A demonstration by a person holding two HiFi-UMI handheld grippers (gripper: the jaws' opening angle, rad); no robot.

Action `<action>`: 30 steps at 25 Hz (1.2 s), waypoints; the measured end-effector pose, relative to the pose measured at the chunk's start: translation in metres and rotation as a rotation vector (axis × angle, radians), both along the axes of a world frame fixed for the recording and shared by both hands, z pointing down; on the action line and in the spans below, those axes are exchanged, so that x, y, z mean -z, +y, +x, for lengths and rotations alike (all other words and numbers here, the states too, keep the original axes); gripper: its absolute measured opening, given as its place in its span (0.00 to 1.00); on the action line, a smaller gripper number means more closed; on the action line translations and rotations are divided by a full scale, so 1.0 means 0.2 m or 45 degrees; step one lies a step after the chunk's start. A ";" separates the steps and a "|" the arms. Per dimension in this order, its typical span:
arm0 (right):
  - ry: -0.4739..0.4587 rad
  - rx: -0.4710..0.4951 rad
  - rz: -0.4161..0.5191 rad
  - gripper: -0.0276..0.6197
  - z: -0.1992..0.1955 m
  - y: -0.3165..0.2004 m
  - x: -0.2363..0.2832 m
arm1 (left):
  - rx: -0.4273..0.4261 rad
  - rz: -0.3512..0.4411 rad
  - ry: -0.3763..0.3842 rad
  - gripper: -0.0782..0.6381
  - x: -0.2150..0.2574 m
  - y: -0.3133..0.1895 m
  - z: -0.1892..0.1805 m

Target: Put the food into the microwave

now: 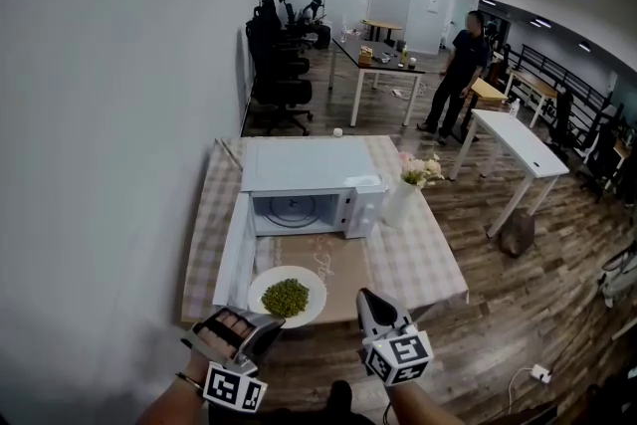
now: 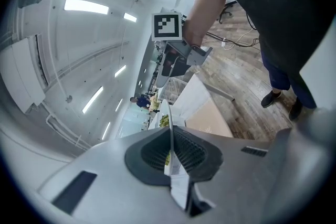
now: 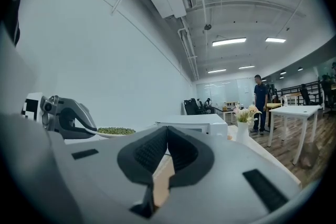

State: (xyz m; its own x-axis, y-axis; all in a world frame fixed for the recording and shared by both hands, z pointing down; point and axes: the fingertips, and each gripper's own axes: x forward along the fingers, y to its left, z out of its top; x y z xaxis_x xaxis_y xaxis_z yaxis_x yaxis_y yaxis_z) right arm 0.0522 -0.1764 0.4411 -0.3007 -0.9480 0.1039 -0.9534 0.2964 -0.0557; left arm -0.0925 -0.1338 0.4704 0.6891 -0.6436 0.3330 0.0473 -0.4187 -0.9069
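Plate point(image 1: 287, 297) of green food is pinched at its near rim by the left gripper point(image 1: 264, 323), just before the open microwave point(image 1: 311, 184) on the counter point(image 1: 418, 254); right gripper point(image 1: 366, 299) is closed, empty; best to keep the plate level, feed it straight into the cavity, clear of the door point(image 1: 235, 254).

One microwave point(image 1: 304, 176), one plate point(image 1: 256, 296) of green food point(image 1: 286, 297), one flower vase point(image 1: 399, 204), one standing person point(image 1: 453, 75).
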 end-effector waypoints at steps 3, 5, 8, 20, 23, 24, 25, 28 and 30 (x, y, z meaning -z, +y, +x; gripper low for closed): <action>0.002 0.030 0.010 0.06 0.04 -0.07 0.01 | 0.043 -0.002 -0.004 0.14 0.00 -0.06 0.04; 0.008 0.050 0.025 0.06 0.08 -0.13 0.02 | 0.065 0.003 -0.014 0.14 0.01 -0.11 0.08; -0.001 0.083 0.025 0.06 0.14 -0.21 0.04 | 0.094 0.004 -0.028 0.14 0.02 -0.18 0.15; -0.010 0.187 0.044 0.06 0.40 -0.47 0.04 | 0.193 -0.026 -0.058 0.14 -0.08 -0.42 0.43; -0.009 0.212 0.048 0.06 0.46 -0.52 0.04 | 0.225 -0.035 -0.061 0.14 -0.10 -0.48 0.48; -0.009 0.219 0.048 0.06 0.48 -0.53 0.04 | 0.236 -0.038 -0.063 0.14 -0.11 -0.49 0.50; -0.011 0.226 0.047 0.06 0.50 -0.54 0.03 | 0.248 -0.041 -0.066 0.14 -0.12 -0.50 0.52; -0.019 0.251 0.048 0.06 0.55 -0.58 0.02 | 0.281 -0.040 -0.082 0.14 -0.16 -0.54 0.56; -0.020 0.272 0.051 0.06 0.57 -0.60 0.01 | 0.305 -0.039 -0.083 0.14 -0.17 -0.56 0.58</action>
